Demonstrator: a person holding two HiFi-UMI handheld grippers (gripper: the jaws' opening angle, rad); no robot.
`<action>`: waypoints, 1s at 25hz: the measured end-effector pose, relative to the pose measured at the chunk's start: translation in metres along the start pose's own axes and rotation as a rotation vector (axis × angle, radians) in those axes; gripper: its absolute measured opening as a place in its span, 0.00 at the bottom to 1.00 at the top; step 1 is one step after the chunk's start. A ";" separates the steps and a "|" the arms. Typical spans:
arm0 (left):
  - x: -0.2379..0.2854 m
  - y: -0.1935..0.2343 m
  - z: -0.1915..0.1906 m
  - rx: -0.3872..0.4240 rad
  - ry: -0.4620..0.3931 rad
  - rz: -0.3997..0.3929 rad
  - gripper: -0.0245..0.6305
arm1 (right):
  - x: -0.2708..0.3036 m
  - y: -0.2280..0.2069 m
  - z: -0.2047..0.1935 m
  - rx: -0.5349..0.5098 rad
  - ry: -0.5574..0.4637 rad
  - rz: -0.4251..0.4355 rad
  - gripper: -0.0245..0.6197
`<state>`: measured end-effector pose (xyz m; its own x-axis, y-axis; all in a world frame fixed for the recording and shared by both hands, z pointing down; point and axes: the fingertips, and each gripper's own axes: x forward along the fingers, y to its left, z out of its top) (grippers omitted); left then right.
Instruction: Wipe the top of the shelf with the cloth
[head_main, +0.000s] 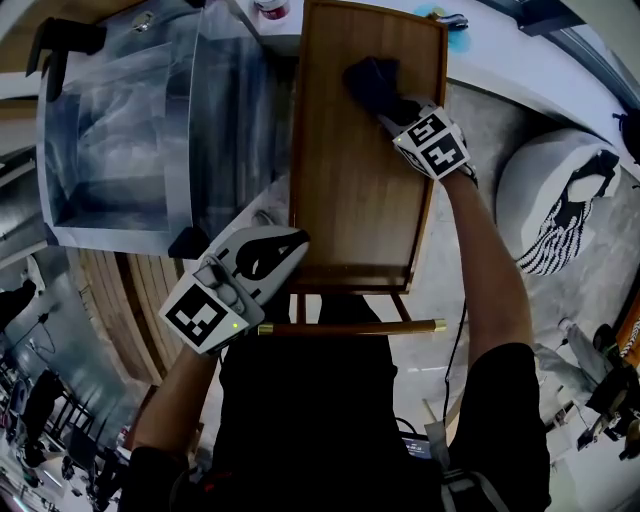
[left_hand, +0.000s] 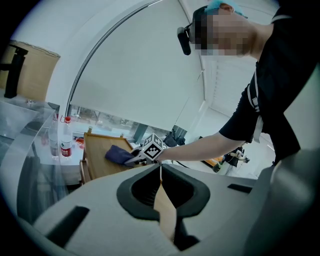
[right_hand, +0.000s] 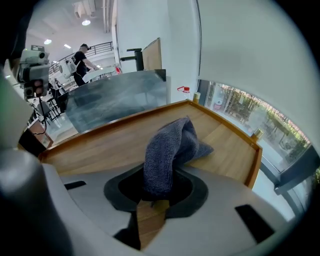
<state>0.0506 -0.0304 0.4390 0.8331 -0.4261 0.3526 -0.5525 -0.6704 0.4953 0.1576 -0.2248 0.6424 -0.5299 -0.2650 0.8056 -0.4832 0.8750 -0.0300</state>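
The shelf's wooden top (head_main: 345, 190) has a low raised rim and runs away from me in the head view. A dark blue-grey cloth (head_main: 371, 78) lies bunched at its far right corner. My right gripper (head_main: 392, 108) is shut on the cloth (right_hand: 170, 147) and presses it onto the wood (right_hand: 110, 142). My left gripper (head_main: 292, 243) hovers at the shelf's near left corner, shut with nothing in it. From the left gripper view (left_hand: 160, 169) I see the cloth (left_hand: 118, 154) and the right gripper's marker cube (left_hand: 153, 147) over the shelf top (left_hand: 97, 157).
A clear glass case (head_main: 130, 120) stands close against the shelf's left side. A white counter (head_main: 500, 55) runs behind the shelf, with a bottle (left_hand: 65, 142) on it. A white cushion with black stripes (head_main: 560, 200) lies on the floor at right. People stand far off (right_hand: 80, 60).
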 end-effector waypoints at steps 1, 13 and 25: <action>0.000 -0.002 0.000 0.002 0.000 -0.002 0.08 | -0.002 0.007 -0.003 -0.005 0.002 0.007 0.17; -0.011 -0.027 -0.006 0.029 0.001 -0.020 0.08 | -0.019 0.093 -0.038 -0.013 0.019 0.086 0.17; -0.016 -0.055 -0.008 0.059 -0.006 -0.041 0.08 | -0.045 0.180 -0.075 -0.063 0.060 0.189 0.17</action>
<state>0.0677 0.0186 0.4125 0.8555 -0.4009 0.3278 -0.5153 -0.7222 0.4614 0.1467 -0.0254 0.6455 -0.5639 -0.0703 0.8229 -0.3336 0.9308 -0.1491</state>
